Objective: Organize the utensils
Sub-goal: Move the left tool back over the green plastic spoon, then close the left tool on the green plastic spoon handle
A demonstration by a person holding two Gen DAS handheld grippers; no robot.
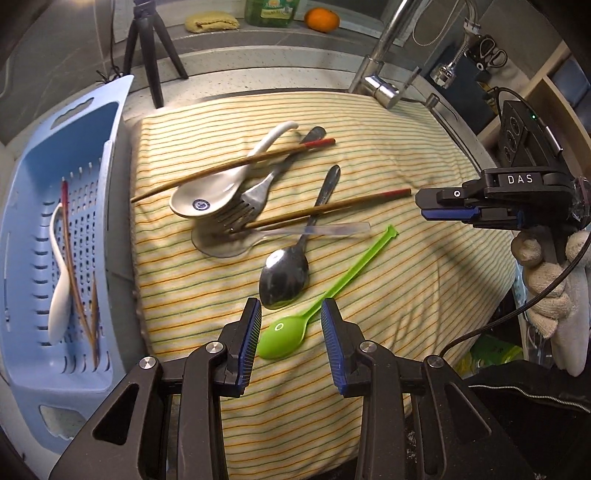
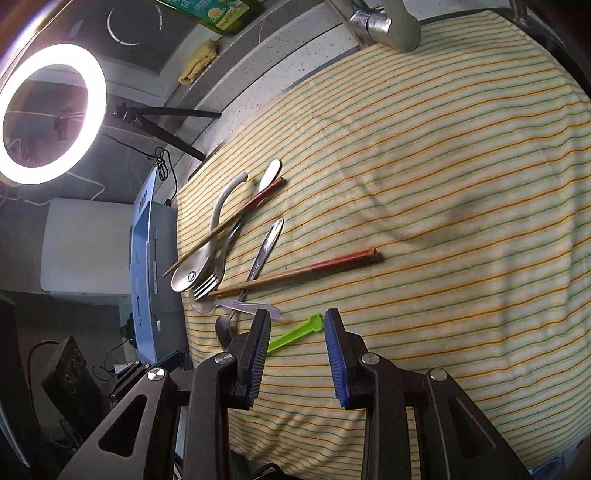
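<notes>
My left gripper (image 1: 291, 312) is open, its fingers on either side of the green plastic spoon (image 1: 282, 336) lying on the striped cloth (image 1: 388, 295). A steel spoon (image 1: 284, 280), a clear plastic spoon (image 1: 221, 242), a steel fork (image 1: 245, 206), a white ceramic spoon (image 1: 205, 197) and two red-tipped chopsticks (image 1: 328, 208) lie in a pile beyond. My right gripper (image 2: 297, 317) is open over the green spoon's handle end (image 2: 295, 332); it also shows in the left wrist view (image 1: 421, 206).
A blue basket (image 1: 22, 229) at the left holds a white spoon (image 1: 61, 295) and chopsticks (image 1: 79, 291). A faucet (image 1: 384, 66), a tripod (image 1: 147, 40), a soap bottle (image 1: 271, 11), a sponge and an orange (image 1: 321, 19) stand behind. A ring light (image 2: 51, 110) glows at the left.
</notes>
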